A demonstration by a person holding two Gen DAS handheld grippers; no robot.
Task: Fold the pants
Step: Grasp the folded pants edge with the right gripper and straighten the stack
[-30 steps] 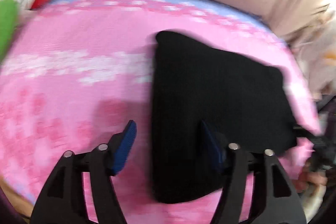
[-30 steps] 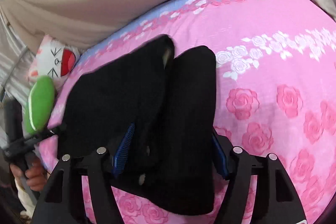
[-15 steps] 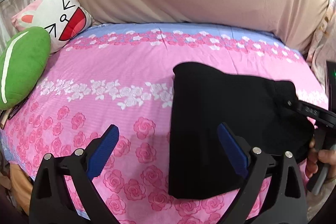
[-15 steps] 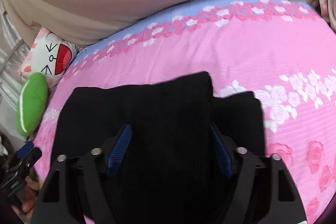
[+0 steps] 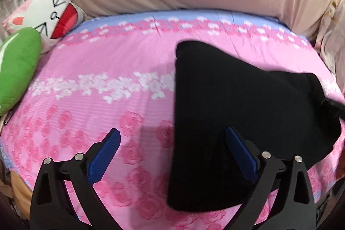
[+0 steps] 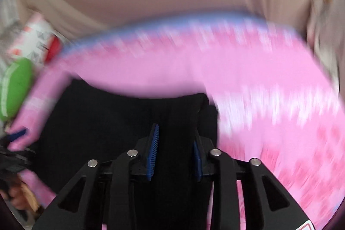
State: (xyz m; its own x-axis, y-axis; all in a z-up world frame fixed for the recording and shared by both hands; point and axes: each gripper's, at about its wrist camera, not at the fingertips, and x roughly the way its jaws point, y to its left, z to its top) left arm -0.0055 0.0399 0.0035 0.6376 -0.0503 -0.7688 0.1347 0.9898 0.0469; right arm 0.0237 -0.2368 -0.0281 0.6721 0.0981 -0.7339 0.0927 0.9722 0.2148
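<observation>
Right claw point(image 6: 174, 151) has narrowed since half a second ago, now pinching black pants point(image 5: 237, 122) fabric between its pads; left claw point(image 5: 172, 156) spread, holding nothing: next fold beginning

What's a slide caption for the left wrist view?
Left gripper, jaws open, hovering at the edge of folded black pants on a pink floral bedsheet.

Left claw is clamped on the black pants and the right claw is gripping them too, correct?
Not quite. The left wrist view shows the left claw wide open above the black pants, clamping nothing. The right claw is indeed closed on them.
</observation>
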